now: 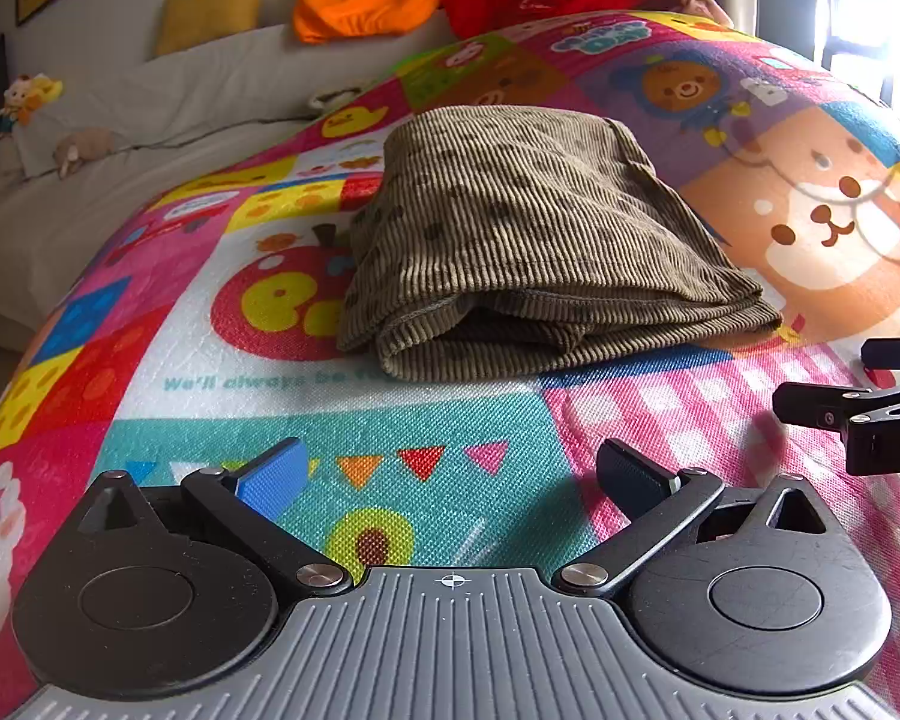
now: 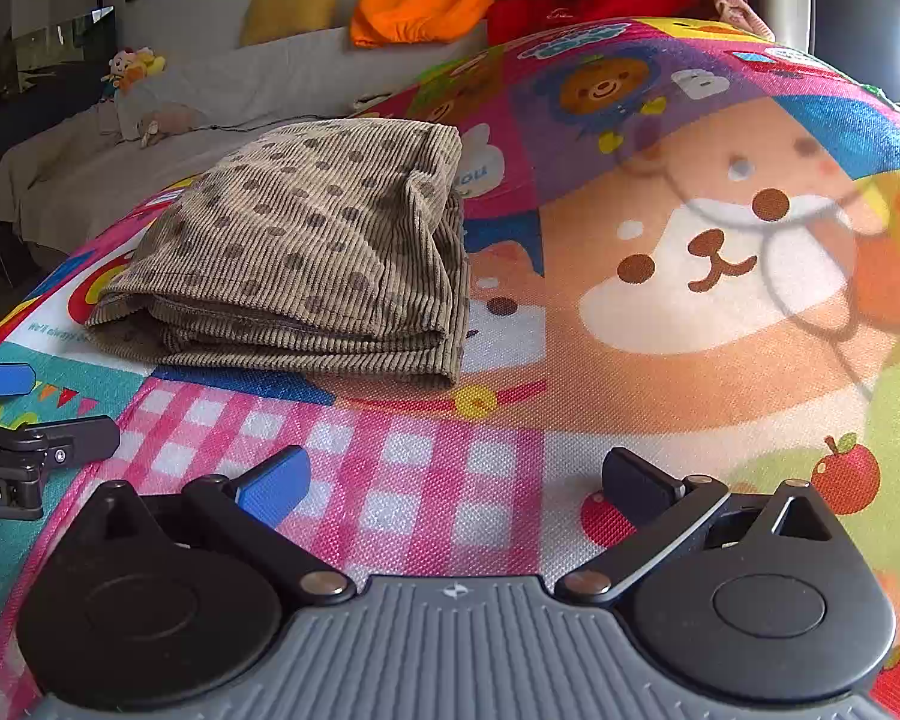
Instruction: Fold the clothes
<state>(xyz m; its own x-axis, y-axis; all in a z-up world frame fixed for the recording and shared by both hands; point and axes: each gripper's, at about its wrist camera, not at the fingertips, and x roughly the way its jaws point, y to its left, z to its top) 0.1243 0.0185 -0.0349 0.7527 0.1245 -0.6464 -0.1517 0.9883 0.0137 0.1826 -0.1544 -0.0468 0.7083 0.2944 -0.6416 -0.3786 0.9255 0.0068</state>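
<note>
The garment [image 1: 528, 240] – brown corduroy with dark dots – is seen lying on the mat [image 1: 390, 438], already doubled over into a thick bundle, a bit far of both grippers. In the left wrist view it sits ahead and slightly right; in the right wrist view it's off to the left. Stacked layers and a hem [image 1: 450, 312] are shown at its near edge, and that edge looks a bit uneven, with the near-left corner flopped out.

The left gripper [image 1: 450, 474] is held wide open with nothing in it, low over the mat, apart from the cloth. Same for the right gripper [image 2: 456, 480] – spread wide, empty, just near of the bundle. Each gripper's tip can be spotted at the edge of the other's view, so they're side by side.

Judging from that, the fold looks mostly done, and what's probably left is one more fold or a tidy-up. If another fold is wanted, the near corners should be pinched through all layers at once, one per gripper, so the inner layers aren't dragged out of line. Corduroy this thick will likely spring back, so the lift should be kept low and level, and the edge laid down flat before it's let go. The loose left corner is best tucked in first.

Behind the mat a sofa [image 1: 150, 108] with cushions and plush toys can be seen.
</note>
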